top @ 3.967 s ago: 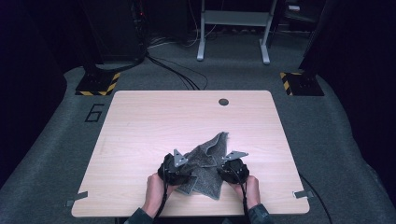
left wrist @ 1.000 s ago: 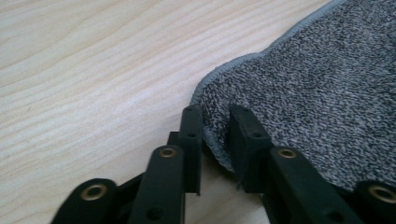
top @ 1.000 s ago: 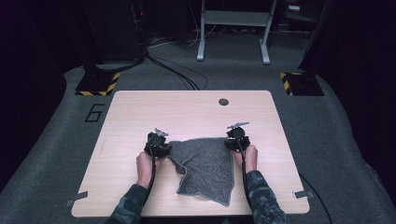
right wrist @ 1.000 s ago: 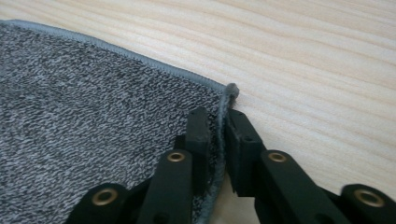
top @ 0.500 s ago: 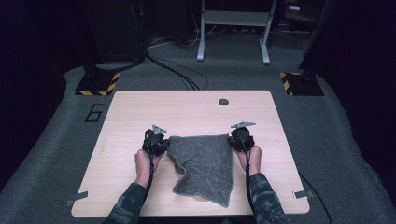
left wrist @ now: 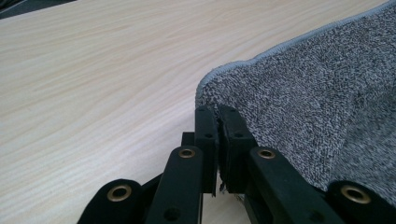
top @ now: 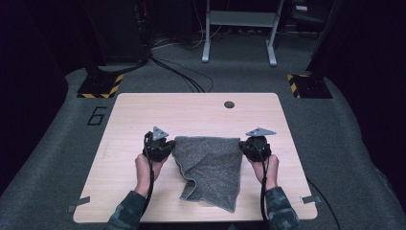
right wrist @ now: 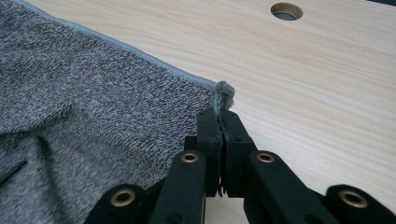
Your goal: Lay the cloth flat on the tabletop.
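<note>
Since four seconds ago: the grey towel (top: 210, 167) was a crumpled heap at the lower middle of the high view, both grippers low beside it. One second ago it was already spread between the hands. Since then both grippers have moved up the frame a little, and the stretched top edge has gone with them. Both sets of jaws were just closing over the last second; cloth sits between them in each gripper view.

Left gripper (top: 165, 146): centre-left in the high view, jaws pressed together on the towel's upper left corner. In the left gripper view (left wrist: 217, 114) the corner hem (left wrist: 205, 86) bunches right at the jaw tips.

Right gripper (top: 245, 146): centre-right in the high view, jaws pinching the upper right corner. In the right gripper view (right wrist: 218, 116) a tuft of the corner (right wrist: 225, 91) pokes up past the tips.

Towel position: lower middle of the wooden table (top: 143, 110), between the two hands. Top edge is taut and runs left to right across the frame, level with the grippers. The long axis runs down the frame, from that held edge toward the bottom. The lower part rests on the table; its left side is folded inward, so the cloth narrows and the free end points to the lower right, near the table's near edge.

Round cable hole (top: 229, 104) sits above the towel, well apart from it.
</note>
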{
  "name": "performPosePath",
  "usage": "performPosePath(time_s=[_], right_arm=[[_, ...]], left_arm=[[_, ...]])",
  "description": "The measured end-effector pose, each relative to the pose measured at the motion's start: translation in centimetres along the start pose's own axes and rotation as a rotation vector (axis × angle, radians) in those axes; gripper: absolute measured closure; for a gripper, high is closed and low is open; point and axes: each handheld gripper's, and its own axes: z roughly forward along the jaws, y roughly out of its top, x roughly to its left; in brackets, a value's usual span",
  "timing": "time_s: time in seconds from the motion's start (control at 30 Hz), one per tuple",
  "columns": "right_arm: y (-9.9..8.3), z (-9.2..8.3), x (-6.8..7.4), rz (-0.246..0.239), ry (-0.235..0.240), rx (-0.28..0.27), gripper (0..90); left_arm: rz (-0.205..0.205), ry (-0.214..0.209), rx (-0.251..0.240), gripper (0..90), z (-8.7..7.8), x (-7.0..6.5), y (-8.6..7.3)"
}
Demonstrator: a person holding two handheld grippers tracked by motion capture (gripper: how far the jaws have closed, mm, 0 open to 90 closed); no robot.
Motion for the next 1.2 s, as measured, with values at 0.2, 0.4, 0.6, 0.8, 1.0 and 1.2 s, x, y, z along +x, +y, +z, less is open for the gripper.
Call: performPosePath(time_s=[0.2,0.4,0.6,0.8,1.0,1.2], right_arm=[[-0.6,-0.4,0.2,-0.021,0.012,0.006,88.6],[-0.2,1.2,-0.6,-0.008,0.007,0.025,88.8],[6.6,2.7,-2.6,-0.037,-0.075,-0.02,89.3],[13.5,-3.5,-2.2,-0.11,-0.124,-0.239,89.1],[10.4,-5.8,0.0,-0.168,-0.089,-0.282,88.6],[2.1,-2.8,1.6,-0.195,-0.081,-0.18,88.1]], left_arm=[[-0.011,-0.02,0.022,87.0,0.4,-0.1,-0.9],[-0.014,0.015,0.063,87.4,2.9,1.6,-0.6],[0.028,0.11,-0.026,87.4,2.5,4.4,6.0],[0.144,0.182,-0.248,87.0,-4.2,3.9,12.0],[0.174,0.134,-0.273,86.2,-4.4,1.6,7.8],[0.178,0.043,-0.18,85.2,-1.3,-0.6,-0.1]])
